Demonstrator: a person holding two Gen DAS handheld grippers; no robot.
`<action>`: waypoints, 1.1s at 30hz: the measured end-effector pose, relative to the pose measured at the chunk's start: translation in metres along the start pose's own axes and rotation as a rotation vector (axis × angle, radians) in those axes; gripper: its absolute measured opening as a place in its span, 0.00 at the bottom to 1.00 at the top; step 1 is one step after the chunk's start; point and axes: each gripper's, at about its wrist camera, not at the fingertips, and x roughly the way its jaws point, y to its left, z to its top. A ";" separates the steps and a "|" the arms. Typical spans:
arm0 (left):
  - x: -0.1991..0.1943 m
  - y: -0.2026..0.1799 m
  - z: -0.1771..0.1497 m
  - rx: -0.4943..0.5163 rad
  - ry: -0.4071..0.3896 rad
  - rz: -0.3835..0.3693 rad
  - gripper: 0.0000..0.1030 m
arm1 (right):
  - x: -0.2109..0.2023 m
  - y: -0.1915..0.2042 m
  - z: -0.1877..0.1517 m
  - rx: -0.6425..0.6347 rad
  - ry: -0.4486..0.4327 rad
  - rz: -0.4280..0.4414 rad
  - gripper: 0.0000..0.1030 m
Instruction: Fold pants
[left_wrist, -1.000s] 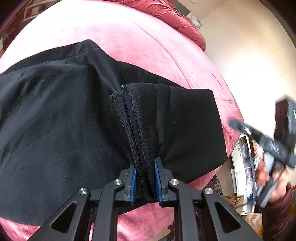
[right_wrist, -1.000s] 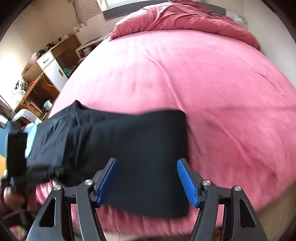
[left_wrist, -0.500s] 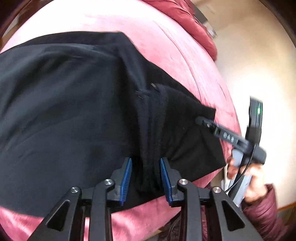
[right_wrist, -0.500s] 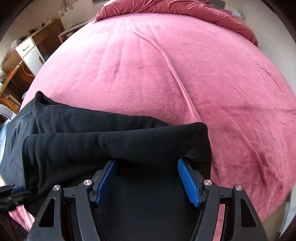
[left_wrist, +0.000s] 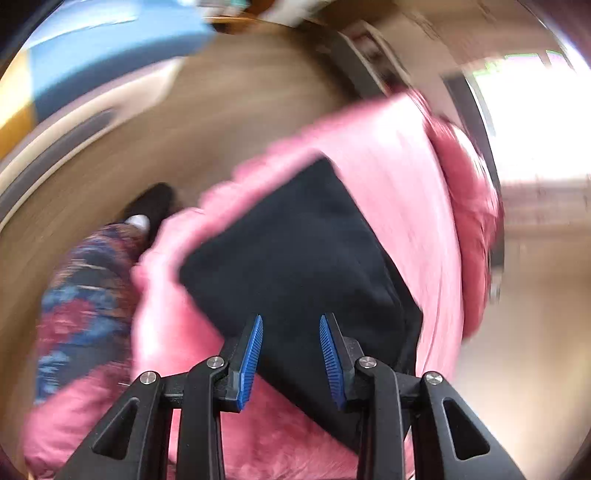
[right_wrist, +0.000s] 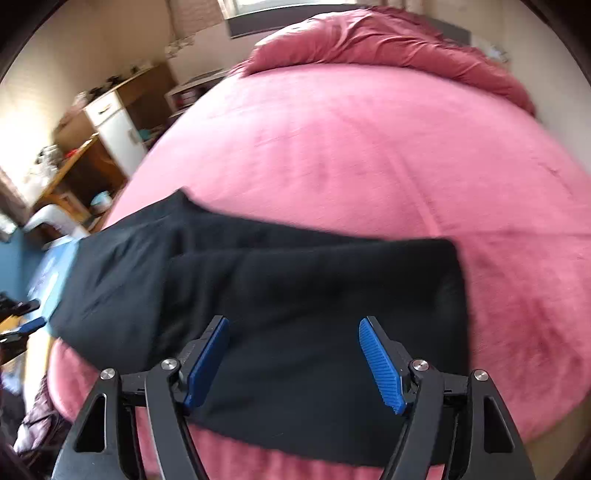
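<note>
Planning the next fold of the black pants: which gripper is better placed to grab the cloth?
Probably right: the right gripper hangs open over the pants; the left gripper, also open, shows blur.

Daylight lit both views, soft and fairly bright. In the left wrist view a blown-out white window (left_wrist: 532, 114) glared at the upper right, washing the wall beneath it. That picture was heavily motion-blurred: the brown wooden floor (left_wrist: 229, 110) streaked in arcs, and the edges of the black folded fabric pants (left_wrist: 306, 251) and the pink plush bed cover (left_wrist: 402, 155) smeared. Only the black left claw with blue ribbed pads (left_wrist: 290, 354) stayed crisp. The right wrist view was milder, with slight blur on the pants' edges and the cluttered wooden desk (right_wrist: 85, 147) bowed by fisheye curvature. Dark vignette rimmed every corner.
</note>
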 end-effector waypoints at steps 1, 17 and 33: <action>-0.004 0.011 0.004 -0.042 -0.012 0.010 0.32 | 0.002 0.007 -0.005 -0.006 0.012 0.018 0.71; 0.030 0.048 0.017 -0.145 -0.022 0.051 0.30 | 0.029 0.016 -0.035 0.013 0.127 0.030 0.72; 0.006 -0.128 -0.043 0.593 -0.060 -0.253 0.12 | 0.017 0.007 -0.024 0.063 0.085 0.093 0.73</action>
